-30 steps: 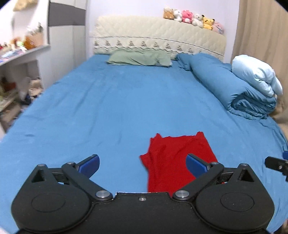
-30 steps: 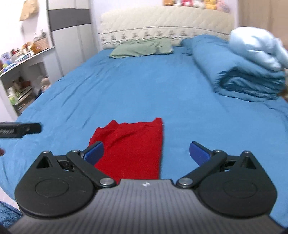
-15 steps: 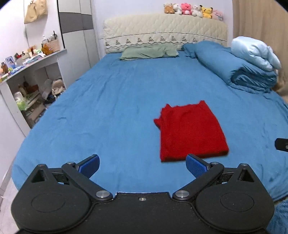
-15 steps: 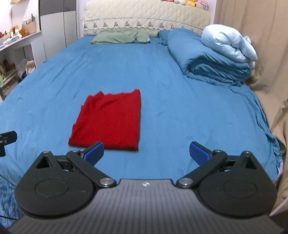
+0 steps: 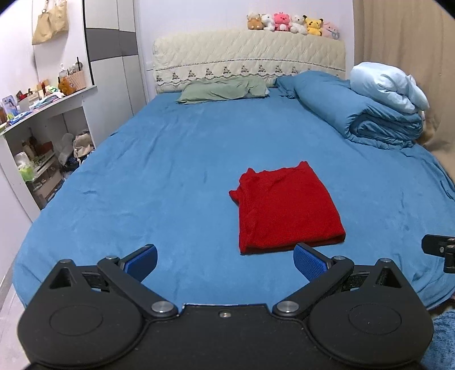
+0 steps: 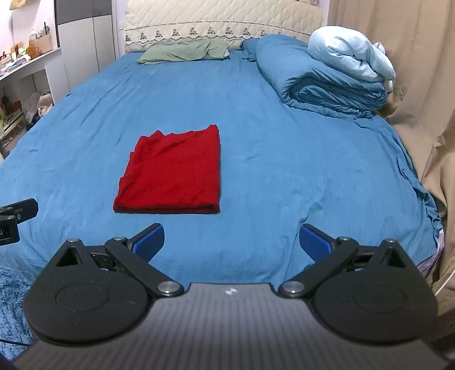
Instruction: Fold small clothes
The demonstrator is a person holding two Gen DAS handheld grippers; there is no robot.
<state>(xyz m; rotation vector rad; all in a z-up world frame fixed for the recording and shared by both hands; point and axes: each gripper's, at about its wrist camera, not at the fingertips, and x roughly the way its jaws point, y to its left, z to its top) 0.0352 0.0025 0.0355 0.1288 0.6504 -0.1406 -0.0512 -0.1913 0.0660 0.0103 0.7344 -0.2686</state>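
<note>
Bed (image 5: pixel 176 159) with blue sheet, filling most of both wrist views. Rolled blue duvet (image 5: pixel 366 116) at upper right of the left-wrist frame, a pale blue quilt (image 5: pixel 389 85) on top; green pillow (image 5: pixel 224 89) below the quilted headboard (image 5: pixel 247 61), a row of plush toys (image 5: pixel 293 21) along its top edge.

Red garment (image 5: pixel 284 207), lying flat on the sheet as a neat rectangle, layered edge toward the cameras, slightly ruffled at its far left corner; right of centre in the left-wrist frame, left of centre in the right-wrist frame (image 6: pixel 173 173).

Left tongs (image 5: pixel 224 260), released, blue pads spread wide, empty; garment just beyond and slightly right of the gap, near edge close above the right pad, not touching. Right tongs (image 6: pixel 231 240), likewise released and empty; garment ahead and to the left, apart from both pads. Each tool's dark tip visible at the frame edge of the other's view.

Step in hand, by judgement: fold apparently finished or nearly so, both tools clear of the cloth. Next move, if any: either one more fold, calling for a pinch at the near corners and a carry toward the far edge, or setting the piece aside; undecidable from these views.
</note>
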